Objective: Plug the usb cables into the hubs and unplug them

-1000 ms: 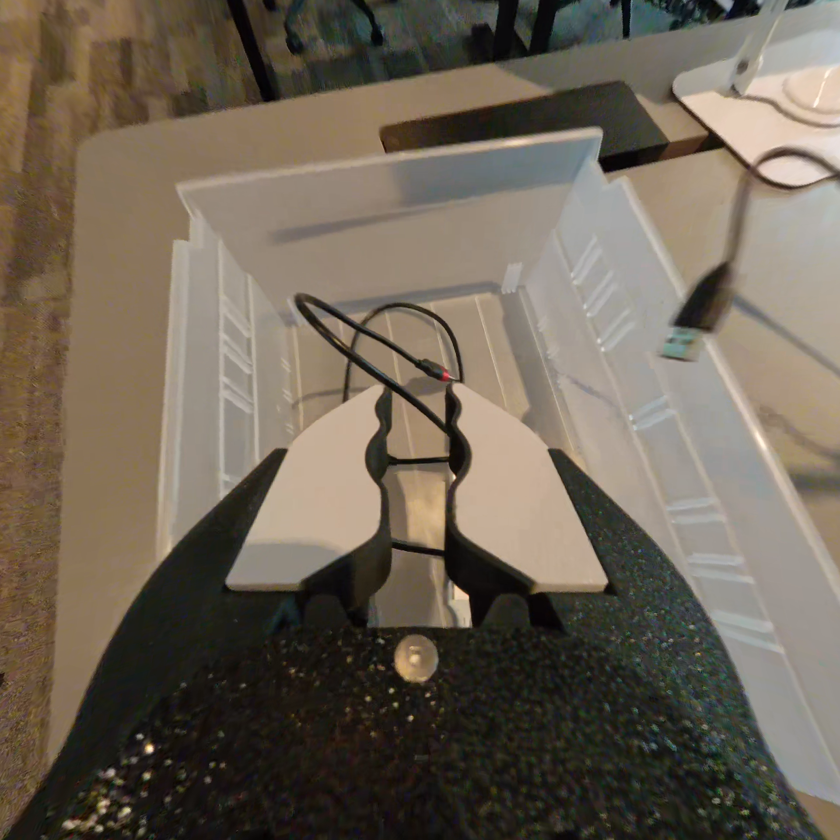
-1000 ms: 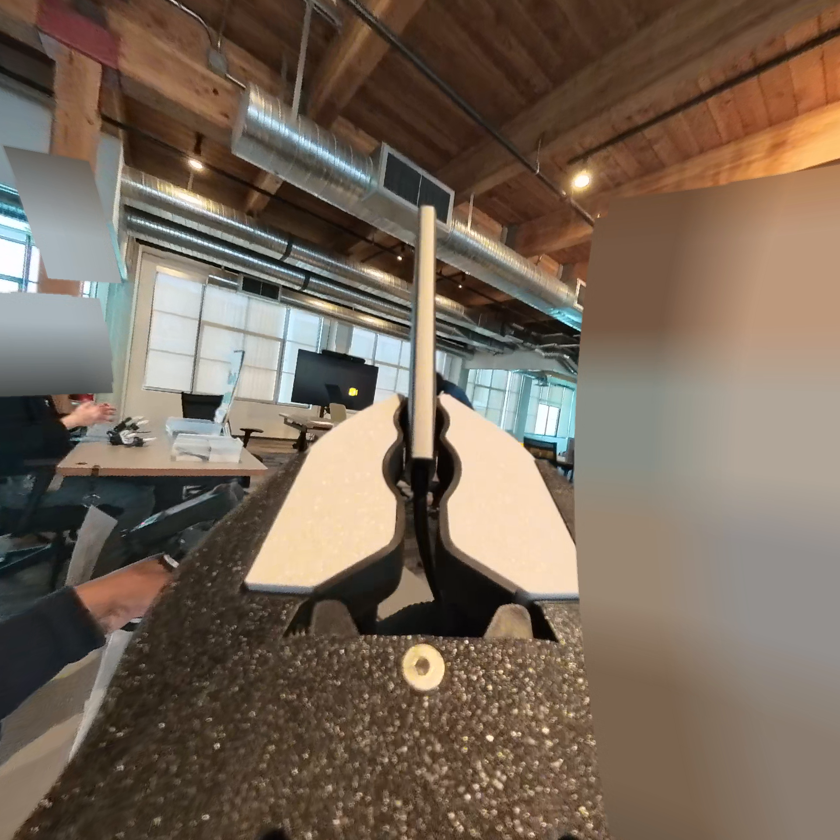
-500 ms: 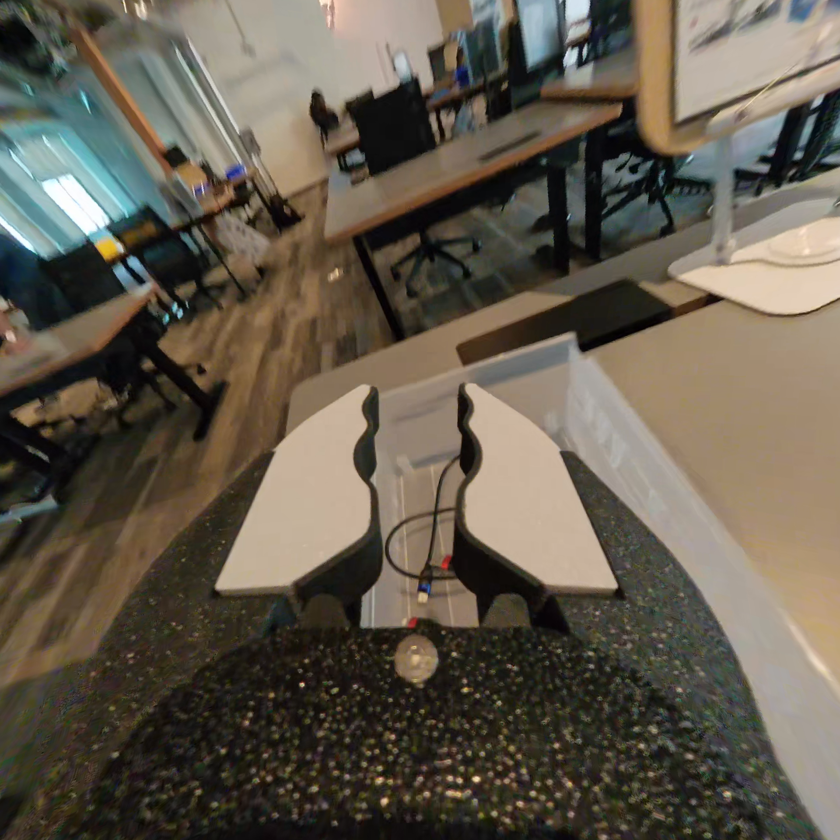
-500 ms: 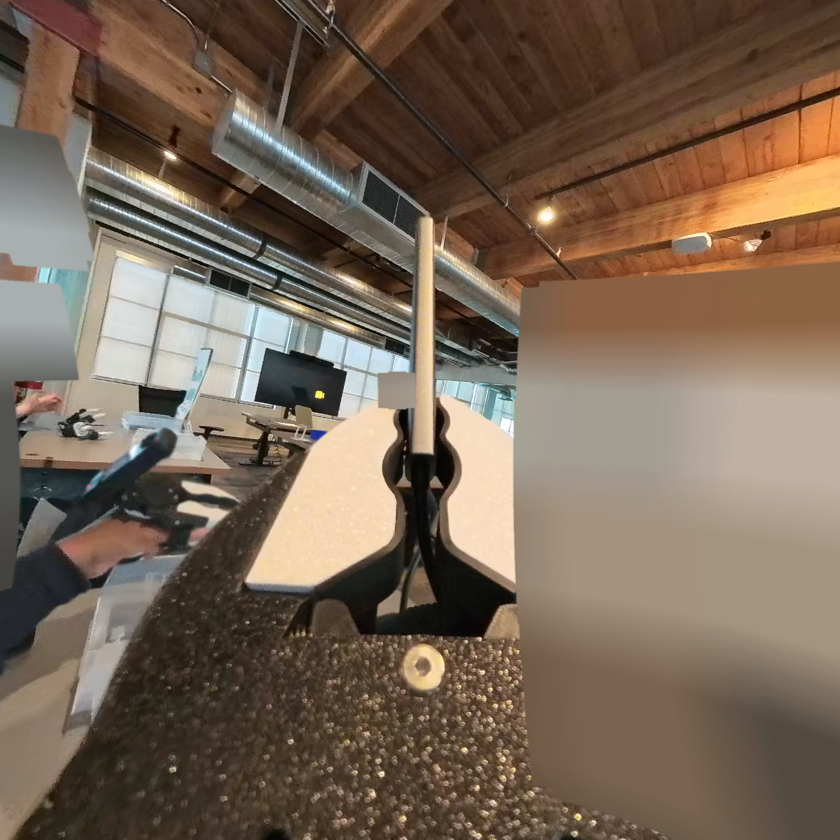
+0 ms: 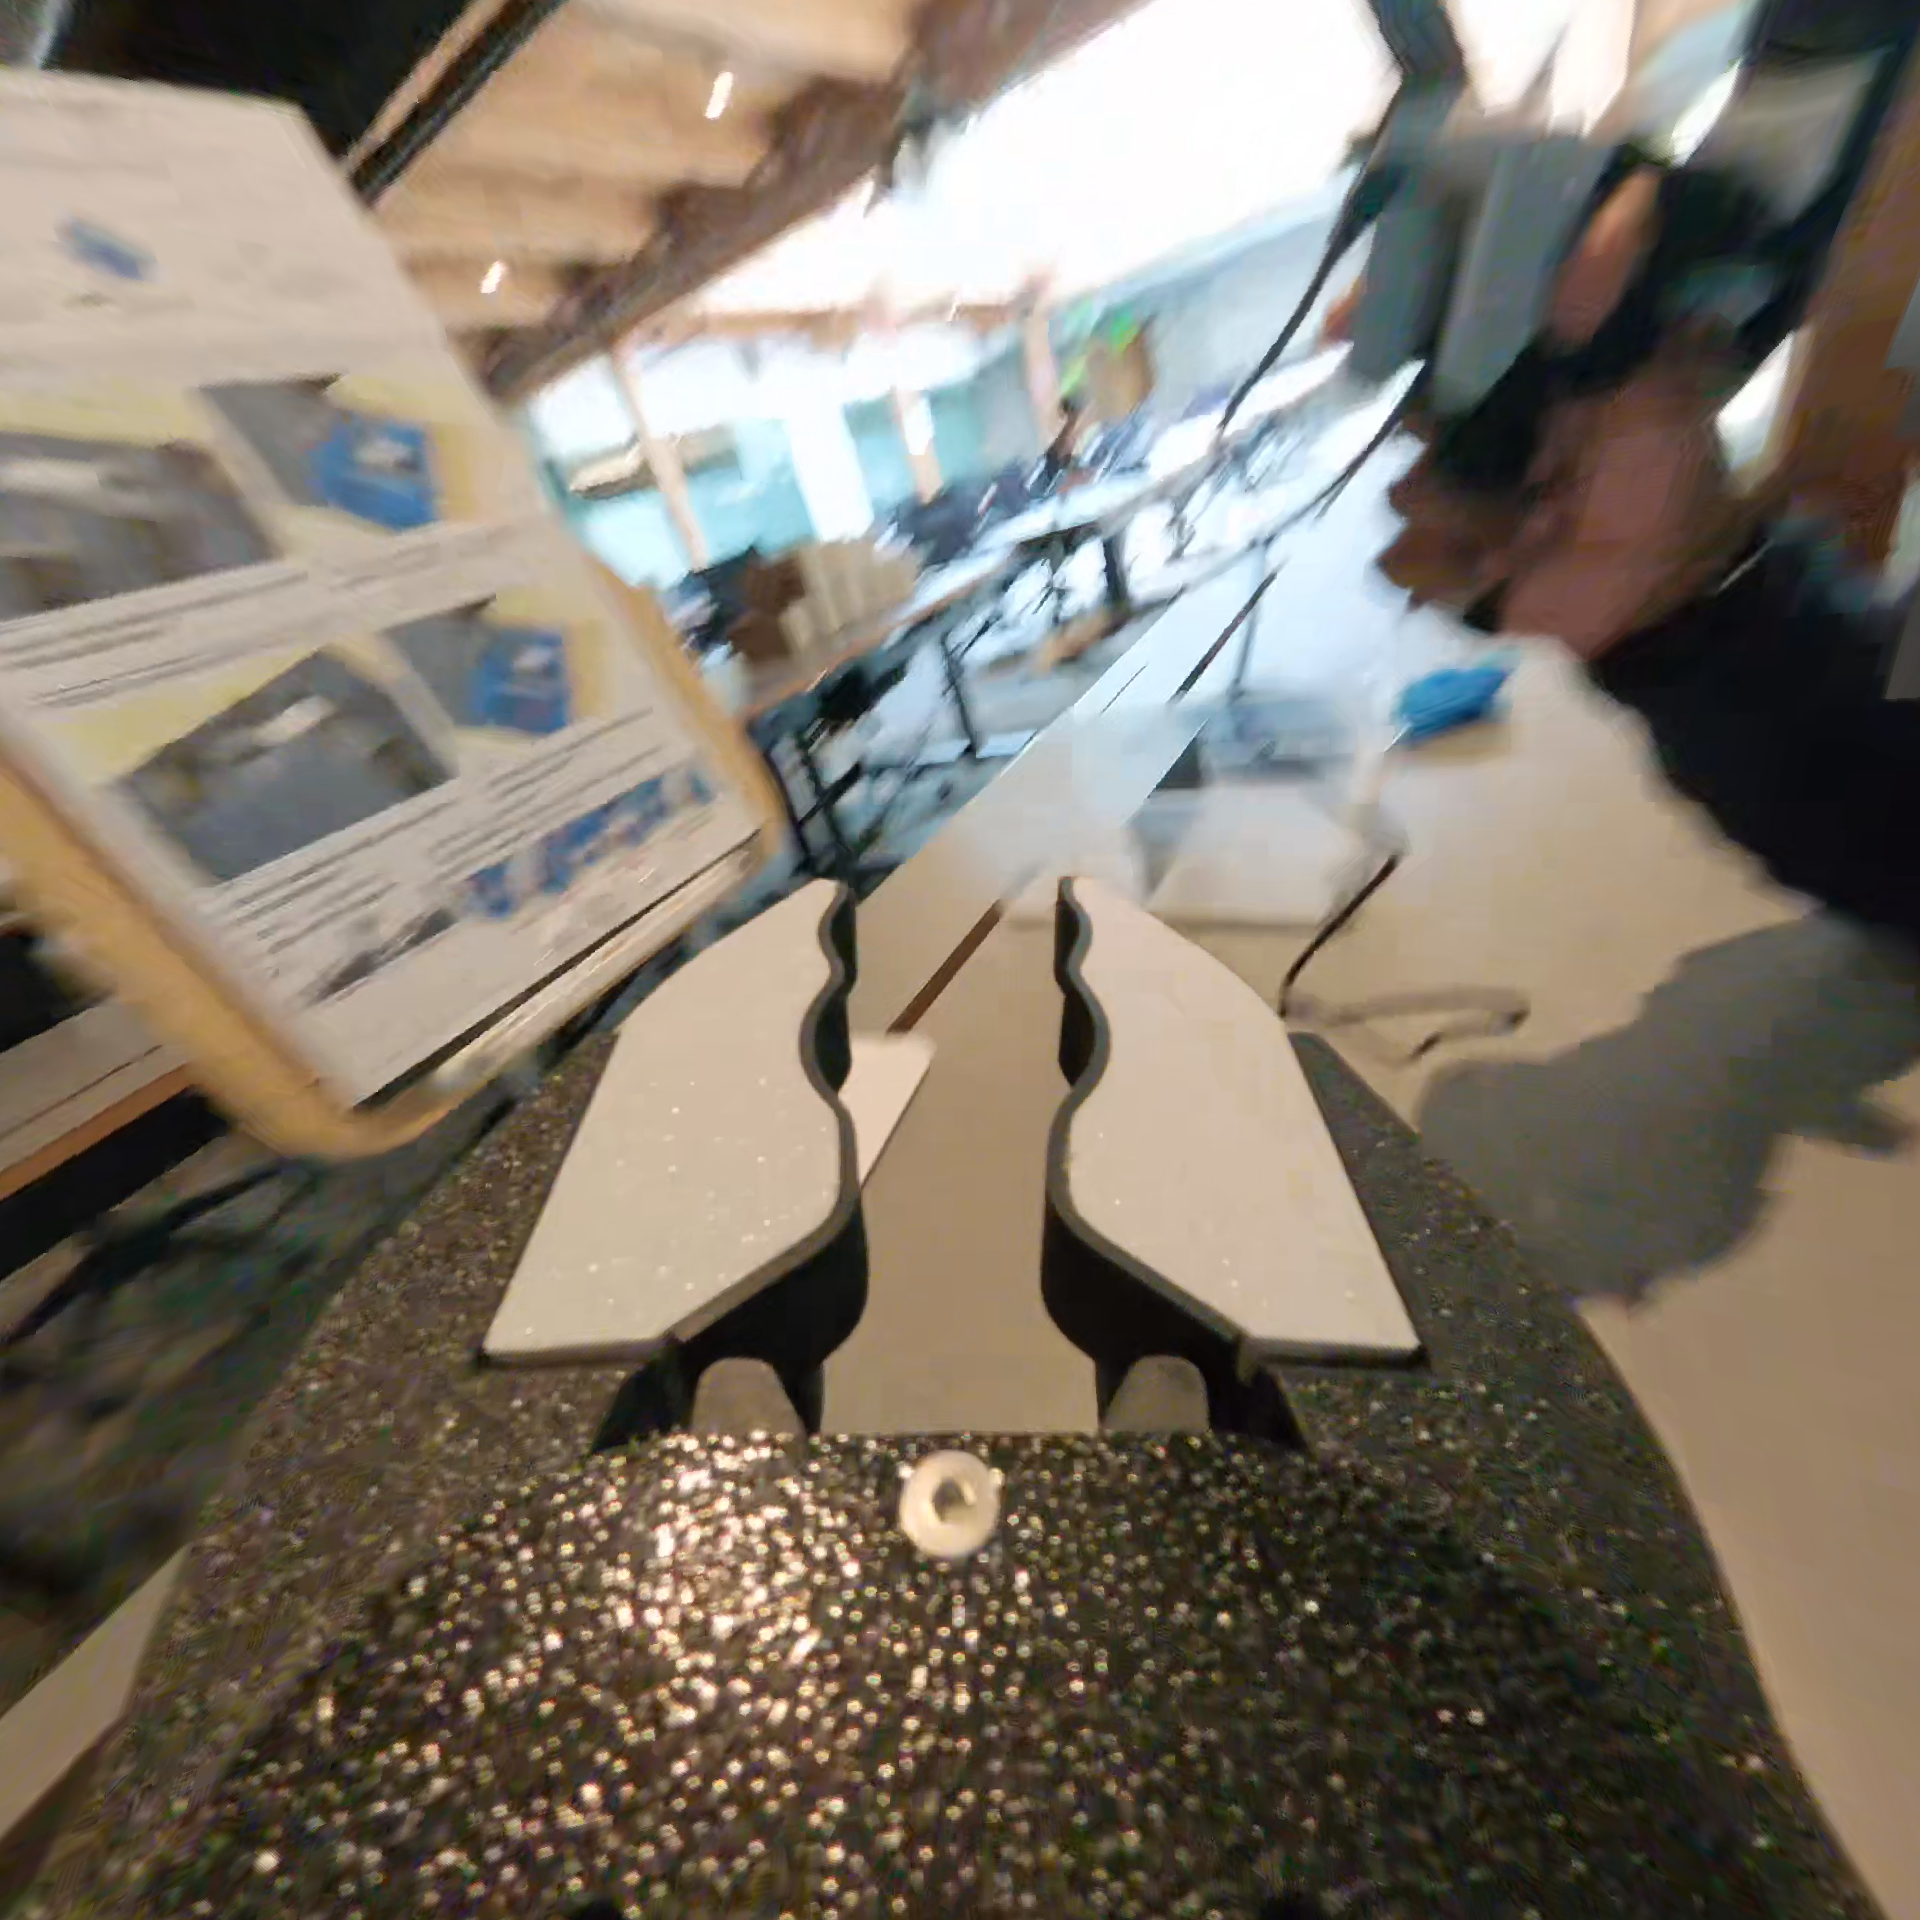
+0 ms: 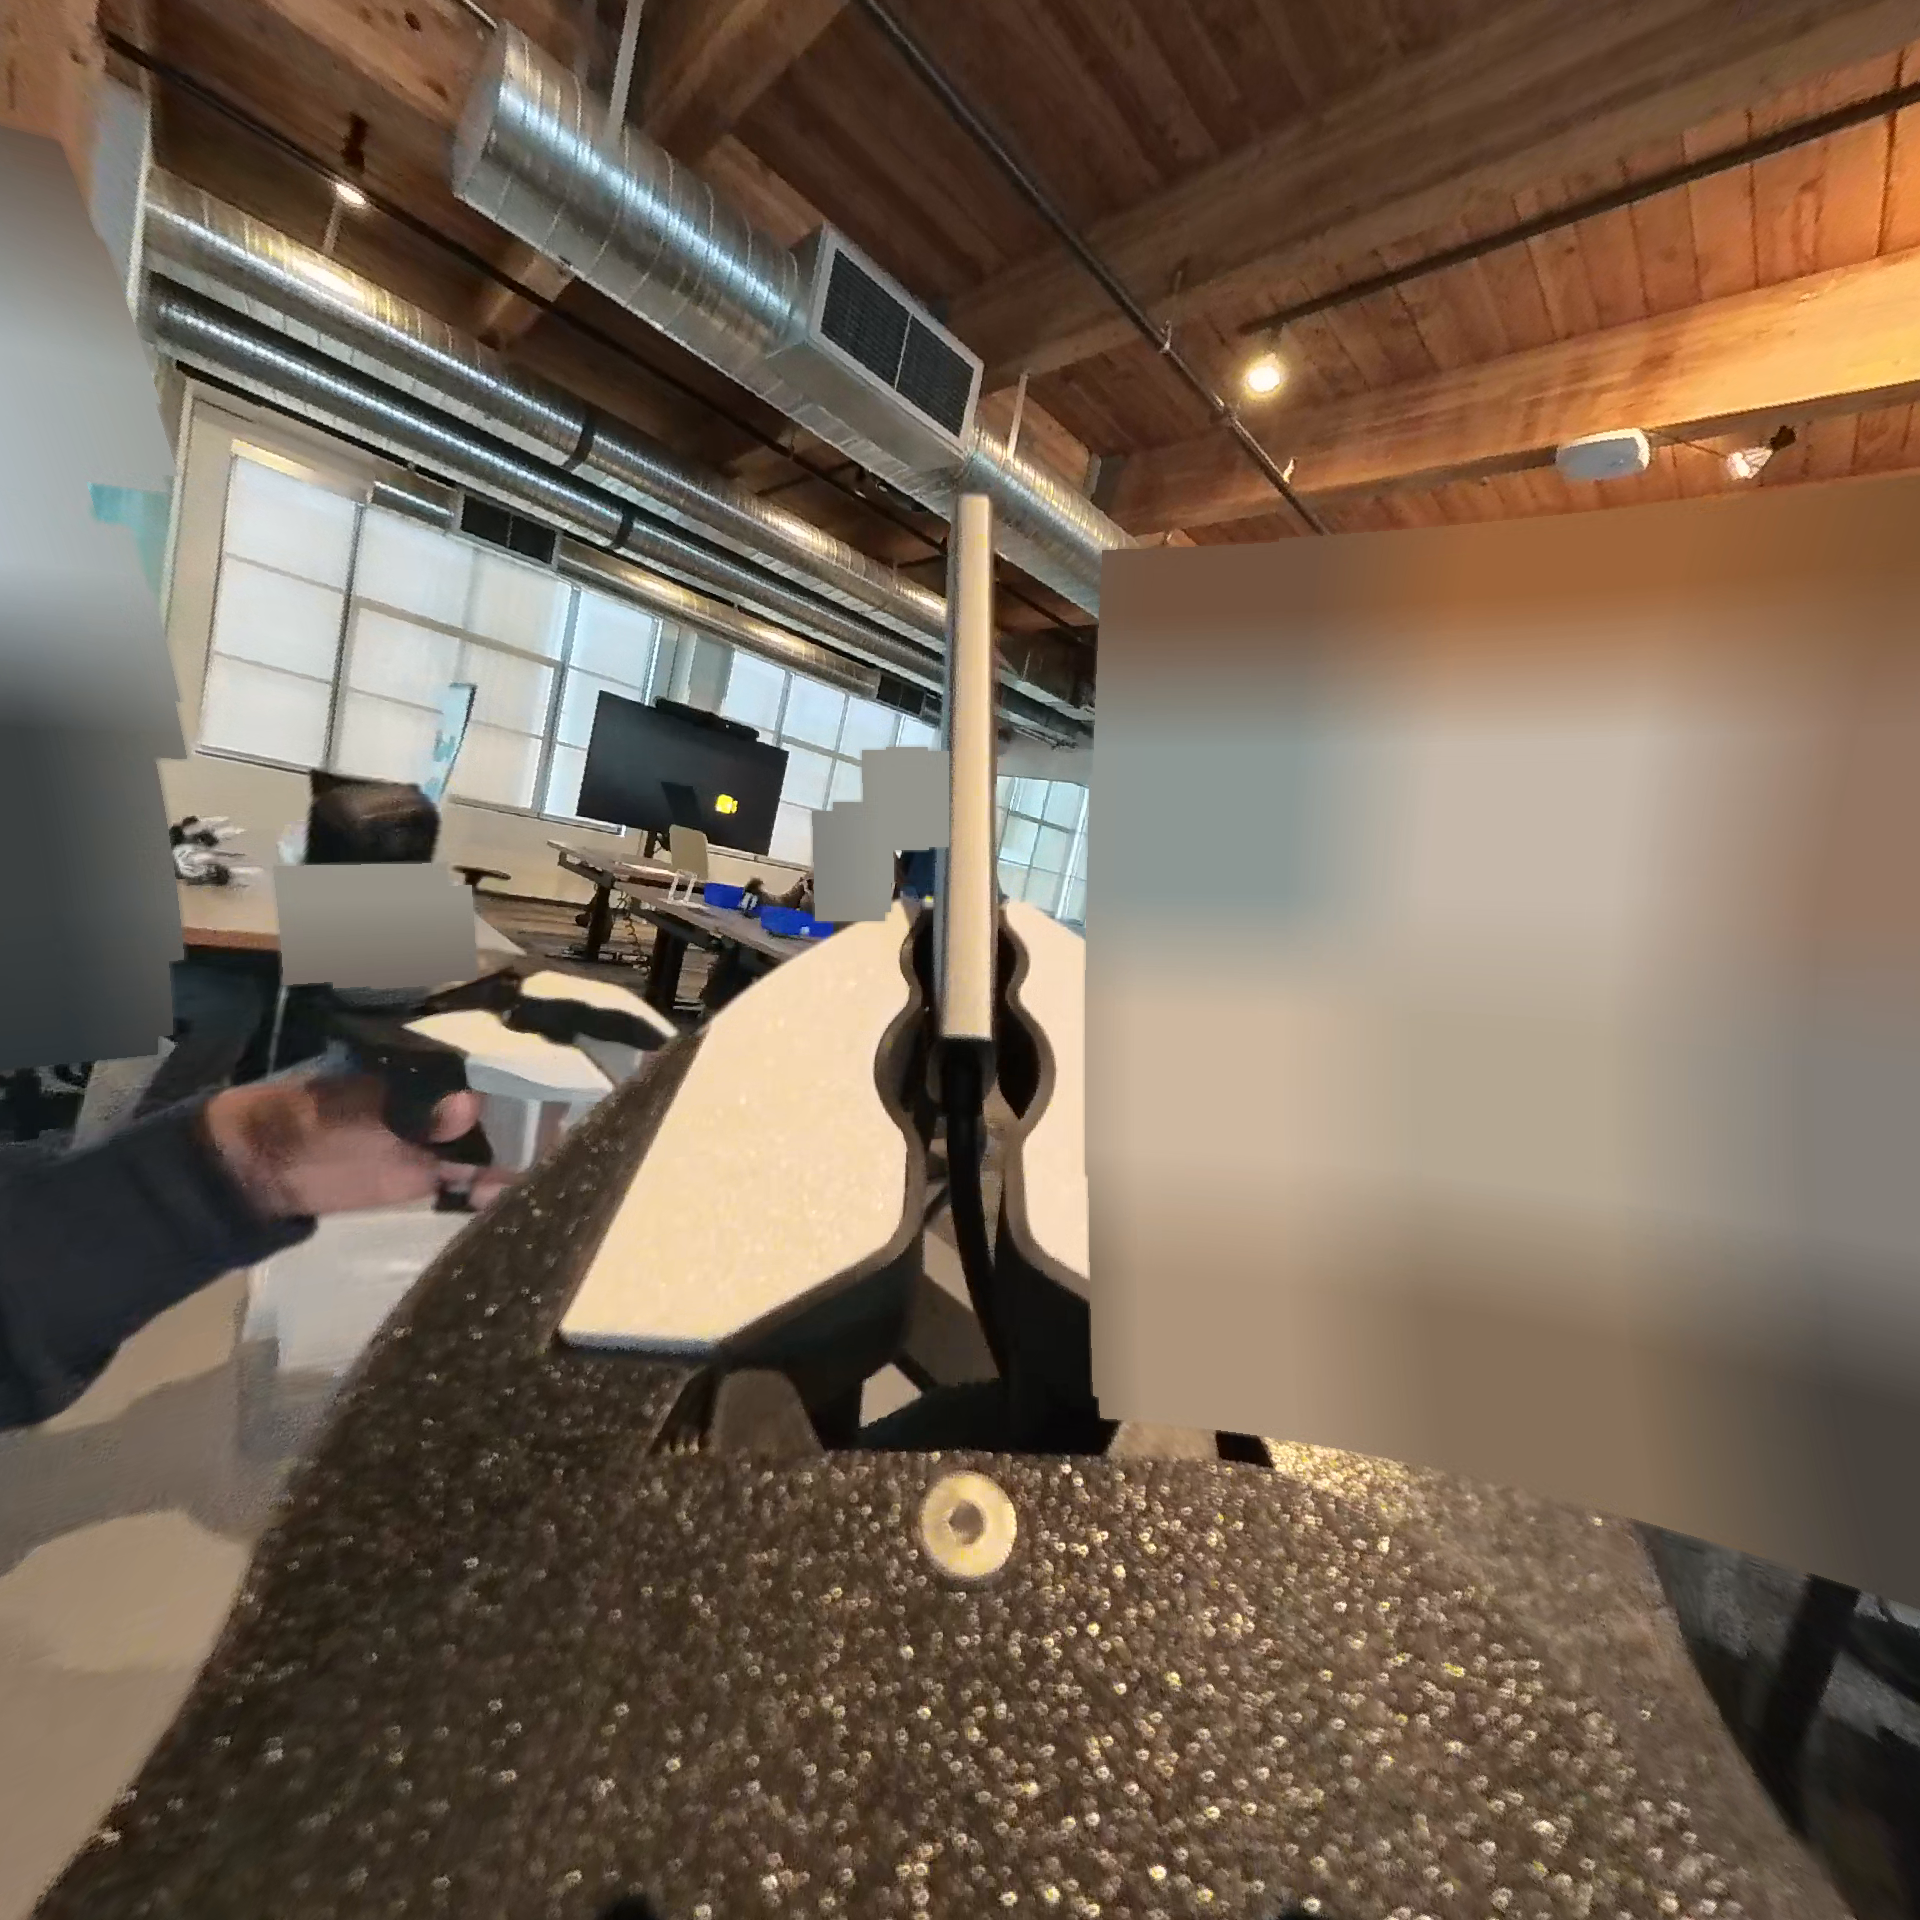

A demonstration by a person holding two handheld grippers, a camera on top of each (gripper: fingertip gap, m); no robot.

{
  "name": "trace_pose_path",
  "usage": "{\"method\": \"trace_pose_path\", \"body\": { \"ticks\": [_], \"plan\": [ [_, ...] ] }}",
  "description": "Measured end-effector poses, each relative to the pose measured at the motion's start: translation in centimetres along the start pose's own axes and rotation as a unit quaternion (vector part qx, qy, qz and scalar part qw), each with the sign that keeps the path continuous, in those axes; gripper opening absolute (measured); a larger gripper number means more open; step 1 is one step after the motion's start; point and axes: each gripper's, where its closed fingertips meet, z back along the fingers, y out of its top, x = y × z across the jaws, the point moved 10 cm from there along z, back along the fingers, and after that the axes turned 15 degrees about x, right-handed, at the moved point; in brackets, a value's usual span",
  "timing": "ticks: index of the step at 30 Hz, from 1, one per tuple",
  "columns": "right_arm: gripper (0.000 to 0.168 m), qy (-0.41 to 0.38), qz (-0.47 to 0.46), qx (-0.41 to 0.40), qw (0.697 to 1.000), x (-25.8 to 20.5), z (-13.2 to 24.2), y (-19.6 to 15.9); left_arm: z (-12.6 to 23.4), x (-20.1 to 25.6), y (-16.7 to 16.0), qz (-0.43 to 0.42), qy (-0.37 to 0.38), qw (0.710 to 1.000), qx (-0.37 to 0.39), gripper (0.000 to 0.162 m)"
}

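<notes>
In the left wrist view my left gripper [image 5: 951, 920] is open, with only the grey table [image 5: 956, 1226] showing between its fingers; the picture is motion-blurred. In the right wrist view my right gripper [image 6: 966, 935] is shut on a slim silver USB hub [image 6: 971, 727]. The hub stands upright and edge-on above the fingertips. Its black cable [image 6: 971, 1195] runs down between the fingers. The left gripper also shows in the right wrist view [image 6: 540, 1023], held in a hand at the left. The right gripper and its hand show blurred in the left wrist view [image 5: 1558, 312], high at the right.
A framed poster board [image 5: 312, 623] stands close on the left. A black cable [image 5: 1340, 935] rises from the table at the right, near a clear plastic bin [image 5: 1247, 852]. A white card [image 5: 883, 1091] lies under the left finger. Desks and a dark monitor [image 6: 681, 779] stand far off. Left tips to right tips: about 25 cm.
My left gripper opened wider, left the thin black cable lying in the clear bin, then rose and swung up toward the room. My right gripper stayed shut on the hub and tilted slightly.
</notes>
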Motion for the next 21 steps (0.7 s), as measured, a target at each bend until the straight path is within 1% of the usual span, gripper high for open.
{"method": "trace_pose_path", "body": {
  "ticks": [3, 5, 7, 10, 13, 15, 16, 21],
  "plan": [
    [0.009, 0.004, -0.003, -0.011, 1.000, 0.5, 1.4, -1.6, -4.7, 2.0, -3.2, 0.093, -0.044, 0.990, 0.098, 0.038],
    [0.009, 0.006, -0.018, -0.023, 1.000, 0.8, 2.2, -3.1, -7.3, 3.3, -6.1, 0.142, -0.058, 0.980, 0.126, 0.043],
    [0.009, 0.003, -0.034, -0.040, 0.999, 0.9, 3.0, -4.9, -9.3, 4.8, -9.4, 0.186, -0.068, 0.970, 0.138, 0.048],
    [0.009, 0.003, -0.051, -0.067, 0.996, 0.7, 4.3, -7.7, -10.7, 6.6, -13.6, 0.236, -0.044, 0.960, 0.140, 0.053],
    [0.009, -0.009, -0.068, -0.088, 0.994, 0.5, 5.9, -10.0, -10.8, 7.3, -15.7, 0.260, -0.007, 0.955, 0.141, 0.055],
    [0.009, -0.012, -0.081, -0.091, 0.992, 0.3, 6.5, -11.0, -10.8, 7.9, -16.3, 0.266, 0.002, 0.955, 0.130, 0.056],
    [0.009, -0.008, -0.087, -0.092, 0.992, 0.2, 6.6, -11.4, -10.9, 8.2, -16.4, 0.255, 0.004, 0.959, 0.122, 0.057],
    [0.009, 0.024, -0.106, -0.111, 0.988, -1.3, 6.8, -13.2, -11.5, 10.1, -16.1, 0.158, -0.016, 0.985, 0.074, 0.060]
  ]
}}
